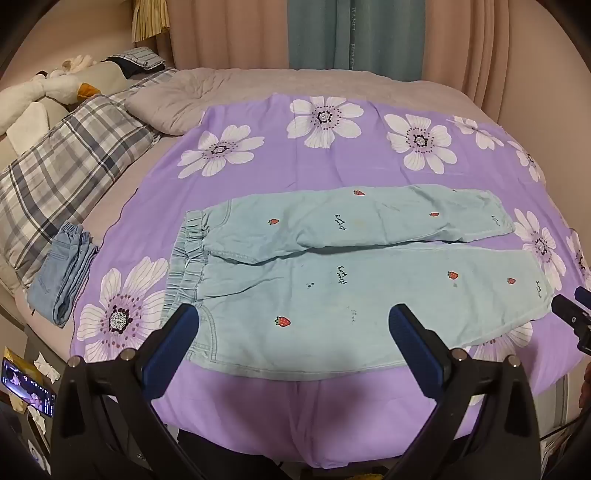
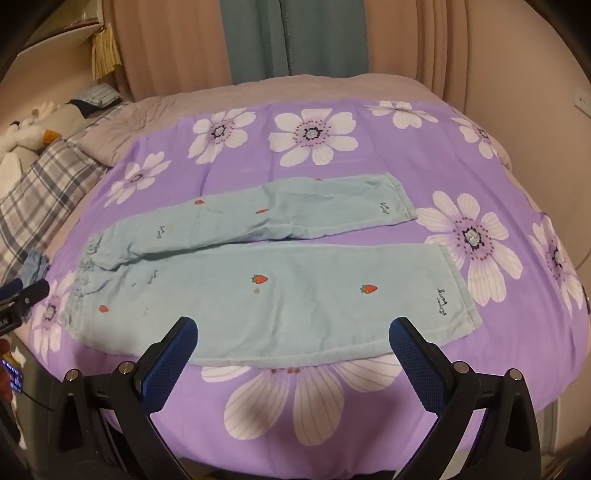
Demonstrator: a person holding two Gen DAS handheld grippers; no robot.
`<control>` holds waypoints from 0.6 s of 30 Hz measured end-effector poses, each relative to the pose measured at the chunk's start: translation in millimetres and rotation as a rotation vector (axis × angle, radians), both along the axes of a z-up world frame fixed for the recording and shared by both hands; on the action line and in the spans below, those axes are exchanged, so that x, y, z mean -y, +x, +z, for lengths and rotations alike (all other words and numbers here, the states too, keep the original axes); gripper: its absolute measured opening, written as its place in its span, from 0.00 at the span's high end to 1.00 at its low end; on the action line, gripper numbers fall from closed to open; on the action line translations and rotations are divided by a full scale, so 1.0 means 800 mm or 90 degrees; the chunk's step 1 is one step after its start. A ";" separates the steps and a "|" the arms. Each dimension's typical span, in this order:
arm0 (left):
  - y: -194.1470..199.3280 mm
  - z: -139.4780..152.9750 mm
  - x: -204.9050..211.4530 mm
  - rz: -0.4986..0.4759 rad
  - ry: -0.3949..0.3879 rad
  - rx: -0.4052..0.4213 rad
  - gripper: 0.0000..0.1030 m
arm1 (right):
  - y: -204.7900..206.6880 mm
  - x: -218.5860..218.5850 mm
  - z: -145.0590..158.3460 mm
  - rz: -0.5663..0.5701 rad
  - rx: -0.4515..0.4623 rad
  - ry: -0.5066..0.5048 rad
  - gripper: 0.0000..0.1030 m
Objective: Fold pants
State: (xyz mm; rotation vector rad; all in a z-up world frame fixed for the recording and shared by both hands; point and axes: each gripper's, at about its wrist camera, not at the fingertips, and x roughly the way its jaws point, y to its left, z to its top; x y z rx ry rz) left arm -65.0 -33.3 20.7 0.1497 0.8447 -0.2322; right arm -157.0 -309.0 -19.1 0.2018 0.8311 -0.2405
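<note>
Pale blue pants with small strawberry prints lie flat on a purple flowered sheet, waistband to the left and both legs stretched to the right. My left gripper hangs open above the near leg beside the waistband, nothing between its blue pads. In the right wrist view the same pants show with the leg hems at the right. My right gripper is open too, over the near edge of the near leg. Each gripper's tip shows at the edge of the other's view.
A folded pair of blue jeans lies at the sheet's left edge. Plaid pillows and a plush toy sit further left. A phone stands below the bed's near left corner. Curtains hang behind the bed.
</note>
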 end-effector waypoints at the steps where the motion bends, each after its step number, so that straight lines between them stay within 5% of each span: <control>1: -0.001 -0.001 0.000 0.000 0.000 0.001 0.00 | 0.000 0.002 0.000 0.002 0.001 0.001 0.00; 18: -0.002 -0.004 0.000 -0.001 -0.001 0.004 0.00 | -0.001 0.003 0.001 -0.008 -0.007 0.002 0.00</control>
